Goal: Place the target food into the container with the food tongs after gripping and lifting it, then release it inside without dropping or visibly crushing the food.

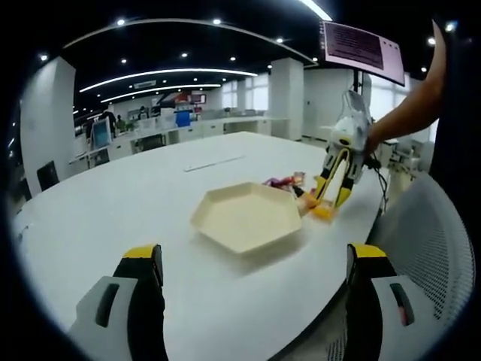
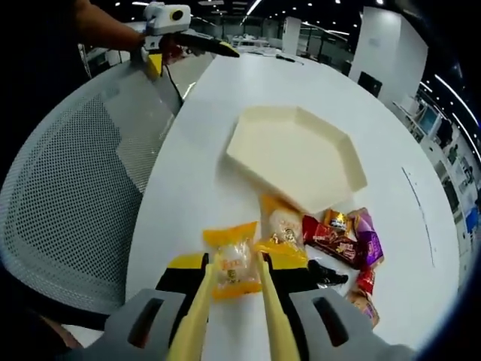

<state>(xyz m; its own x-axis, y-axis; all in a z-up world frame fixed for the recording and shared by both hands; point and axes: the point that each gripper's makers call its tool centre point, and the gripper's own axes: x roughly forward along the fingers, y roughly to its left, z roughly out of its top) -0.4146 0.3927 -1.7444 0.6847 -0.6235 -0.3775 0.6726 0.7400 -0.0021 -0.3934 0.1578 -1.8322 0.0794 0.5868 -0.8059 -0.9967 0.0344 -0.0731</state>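
Tongs (image 2: pixel 234 316) in the right gripper (image 2: pixel 233 331) straddle a yellow-wrapped snack (image 2: pixel 231 263) on the desk (image 2: pixel 188 188) beside the tray (image 2: pixel 297 154), seemingly touching it; light, crushable, best pinched mid-packet; left gripper (image 1: pixel 252 289) apart

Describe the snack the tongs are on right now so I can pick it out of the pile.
Start at the cream hexagonal tray on the white table. The snack pile lies beside it; the yellow-wrapped snack sits between the tongs. Its neighbours are mostly red and purple.
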